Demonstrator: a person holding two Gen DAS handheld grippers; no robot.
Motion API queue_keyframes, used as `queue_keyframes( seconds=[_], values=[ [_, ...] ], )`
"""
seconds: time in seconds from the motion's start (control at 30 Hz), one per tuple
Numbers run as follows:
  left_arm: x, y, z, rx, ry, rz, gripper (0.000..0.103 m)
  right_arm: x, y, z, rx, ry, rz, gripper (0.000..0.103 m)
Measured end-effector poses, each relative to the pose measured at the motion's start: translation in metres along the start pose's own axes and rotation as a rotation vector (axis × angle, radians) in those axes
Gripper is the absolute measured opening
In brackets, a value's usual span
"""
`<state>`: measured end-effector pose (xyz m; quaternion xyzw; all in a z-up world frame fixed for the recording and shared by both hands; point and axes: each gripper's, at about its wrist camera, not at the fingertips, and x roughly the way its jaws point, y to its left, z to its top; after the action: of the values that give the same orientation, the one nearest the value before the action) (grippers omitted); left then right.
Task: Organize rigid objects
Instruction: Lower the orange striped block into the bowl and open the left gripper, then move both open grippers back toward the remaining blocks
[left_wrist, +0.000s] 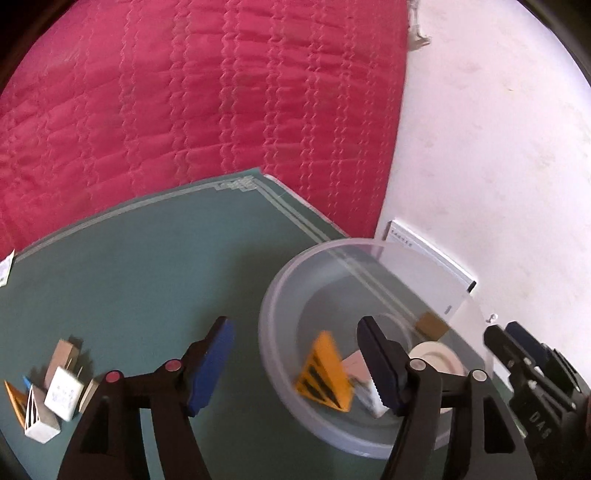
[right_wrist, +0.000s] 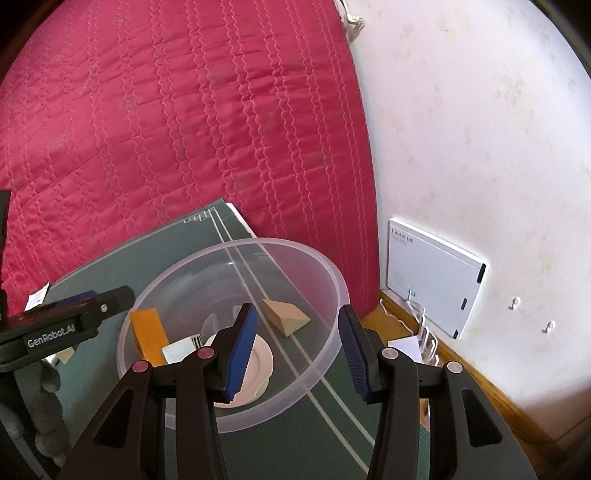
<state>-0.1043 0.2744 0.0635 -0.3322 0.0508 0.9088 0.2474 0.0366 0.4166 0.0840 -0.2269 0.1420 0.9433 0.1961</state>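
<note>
Red quilted bedspread (left_wrist: 192, 96) fills the upper half of both views; white wall (right_wrist: 480, 129) to its right.

Green mat (left_wrist: 140, 280) with pale border lines lies over the bedspread's near edge and carries everything else.

Clear plastic bowl (right_wrist: 332, 273) sits on the mat near its right side. Inside: an orange box with black stripes (left_wrist: 325, 373), blurred in the left wrist view and tilted on edge; a white box (right_wrist: 179, 350) beside it; a tan wedge-shaped box (right_wrist: 286, 315) toward the far wall of the bowl; a round white disc (right_wrist: 258, 363) on the bowl floor.

Left gripper (left_wrist: 295, 365) points downward over the bowl's near-left rim. Jaws stand wide apart, one finger over the mat outside the bowl, the other over the bowl's interior. Nothing between the pads; the orange box lies in the bowl between and below the fingers. From the right wrist view this tool's body enters from the left edge, with a grey-gloved hand (right_wrist: 22, 413) below it.

Right gripper (right_wrist: 295, 345) angles down at the bowl's near-right wall. Jaws part-open, straddling the rim, one finger inside and one outside; whether the pads press on the wall I cannot tell.

Small cluster of boxes (left_wrist: 55, 391) remains on the mat, well left of the bowl: tan, white, and striped ones, touching one another.
</note>
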Motion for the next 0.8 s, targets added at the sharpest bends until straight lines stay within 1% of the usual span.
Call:
queue_keyframes(
  seconds=[0.17, 0.3, 0.47, 0.67, 0.8],
  values=[
    [-0.005, 0.015, -0.003, -0.035, 0.004, 0.037, 0.073, 0.001, -0.001, 0.000, -0.001, -0.001, 0.000, 0.047],
    [-0.011, 0.018, -0.006, -0.038, -0.005, 0.063, 0.075, 0.002, -0.001, -0.001, 0.003, 0.001, -0.001, 0.047],
    [-0.017, 0.019, -0.011, -0.034, -0.004, 0.091, 0.081, 0.002, -0.003, -0.001, 0.005, -0.001, -0.003, 0.047],
    [-0.022, 0.027, -0.017, -0.045, 0.006, 0.115, 0.082, 0.003, -0.004, -0.001, 0.008, 0.002, -0.005, 0.047],
    [-0.031, 0.036, -0.021, -0.055, 0.000, 0.147, 0.083, 0.004, -0.004, -0.001, 0.005, 0.000, -0.009, 0.047]
  ],
)
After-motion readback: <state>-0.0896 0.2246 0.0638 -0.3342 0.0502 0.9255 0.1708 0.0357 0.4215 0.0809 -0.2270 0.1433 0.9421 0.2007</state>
